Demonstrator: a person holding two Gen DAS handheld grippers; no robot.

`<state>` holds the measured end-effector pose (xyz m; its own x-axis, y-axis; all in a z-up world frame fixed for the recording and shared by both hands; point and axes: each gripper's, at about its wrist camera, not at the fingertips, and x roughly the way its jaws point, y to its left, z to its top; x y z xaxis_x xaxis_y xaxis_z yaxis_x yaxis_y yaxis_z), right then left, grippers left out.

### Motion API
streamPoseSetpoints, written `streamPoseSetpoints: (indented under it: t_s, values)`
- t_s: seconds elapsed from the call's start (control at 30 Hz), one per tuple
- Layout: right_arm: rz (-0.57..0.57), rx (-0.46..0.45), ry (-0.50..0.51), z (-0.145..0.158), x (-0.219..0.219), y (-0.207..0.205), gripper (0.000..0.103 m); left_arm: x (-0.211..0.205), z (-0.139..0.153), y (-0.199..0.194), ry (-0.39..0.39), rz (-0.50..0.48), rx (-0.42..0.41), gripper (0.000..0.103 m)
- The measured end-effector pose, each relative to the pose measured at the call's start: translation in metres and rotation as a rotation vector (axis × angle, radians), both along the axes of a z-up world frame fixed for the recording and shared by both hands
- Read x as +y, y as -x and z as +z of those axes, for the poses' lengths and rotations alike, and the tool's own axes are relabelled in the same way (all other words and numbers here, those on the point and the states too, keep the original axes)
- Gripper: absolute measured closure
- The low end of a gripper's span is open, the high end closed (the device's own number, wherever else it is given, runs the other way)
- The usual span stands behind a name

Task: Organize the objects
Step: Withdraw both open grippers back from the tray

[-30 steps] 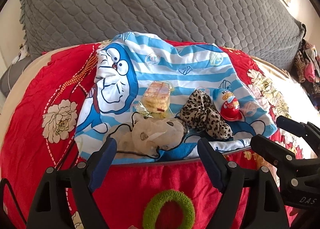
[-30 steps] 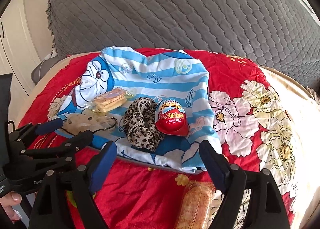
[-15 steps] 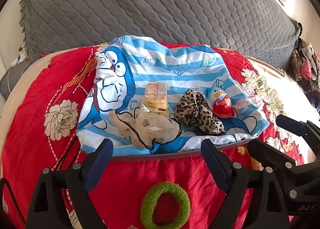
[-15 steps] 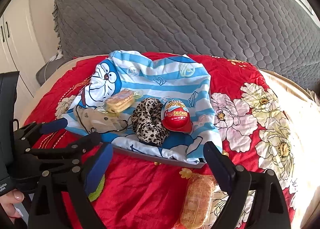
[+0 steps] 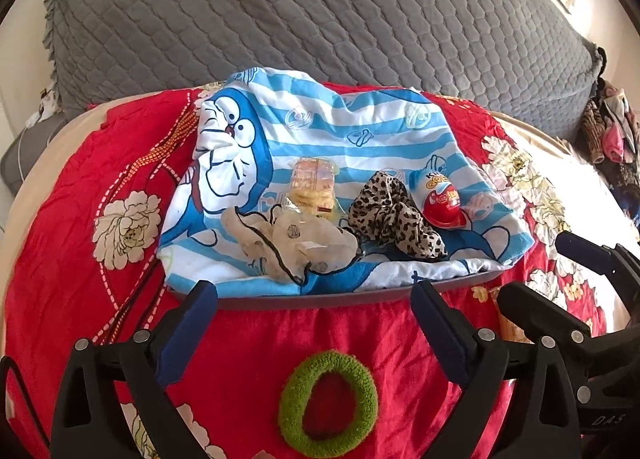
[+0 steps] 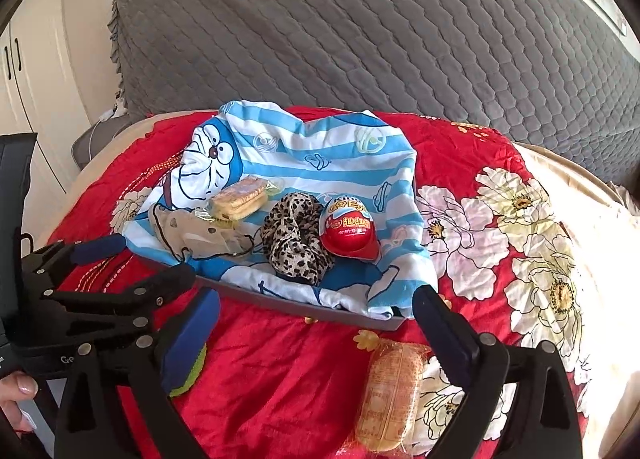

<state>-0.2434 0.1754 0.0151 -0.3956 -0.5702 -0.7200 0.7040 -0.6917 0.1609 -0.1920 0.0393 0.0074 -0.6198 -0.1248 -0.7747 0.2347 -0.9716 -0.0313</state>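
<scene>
A grey tray [image 5: 280, 302] [image 6: 304, 309] lined with a blue striped cartoon cloth [image 5: 340, 131] [image 6: 320, 155] sits on the red bedspread. In it lie a beige sheer scrunchie [image 5: 292, 239] [image 6: 200, 233], a cracker pack [image 5: 314, 189] [image 6: 240, 199], a leopard scrunchie [image 5: 394, 215] [image 6: 294, 235] and a red chocolate egg [image 5: 440, 195] [image 6: 348, 227]. A green scrunchie [image 5: 328, 401] [image 6: 192, 369] lies in front of the tray, under my open, empty left gripper [image 5: 316, 323] [image 6: 132, 263]. A wrapped bread pack [image 6: 390, 395] lies beneath my open, empty right gripper [image 6: 316, 335] [image 5: 540, 271].
A grey quilted cushion [image 5: 320, 19] [image 6: 360, 27] rises behind the tray. The red floral bedspread [image 5: 100, 199] [image 6: 480, 199] runs to a cream edge at left and right. Clothes [image 5: 612, 127] hang at the far right. White cupboard doors [image 6: 24, 79] stand at the left.
Both grippers have drawn back from the tray, so it looks smaller and farther. The green scrunchie and the bread pack show more fully. Nothing was gripped.
</scene>
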Motion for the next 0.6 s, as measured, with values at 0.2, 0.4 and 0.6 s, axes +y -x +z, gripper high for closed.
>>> streamPoseSetpoints:
  t_s: [0.2, 0.4, 0.6]
  values:
    - [-0.005, 0.003, 0.006, 0.002, 0.004, -0.002, 0.004, 0.002, 0.002, -0.005, 0.000, -0.003, 0.007, 0.002]
    - [-0.004, -0.001, 0.004, 0.003, 0.011, -0.004, 0.002, 0.006, 0.005, -0.010, -0.008, -0.008, 0.010, 0.002]
    - [0.002, 0.000, 0.008, 0.007, 0.016, -0.009, 0.002, 0.009, 0.009, -0.017, -0.007, -0.010, 0.022, 0.001]
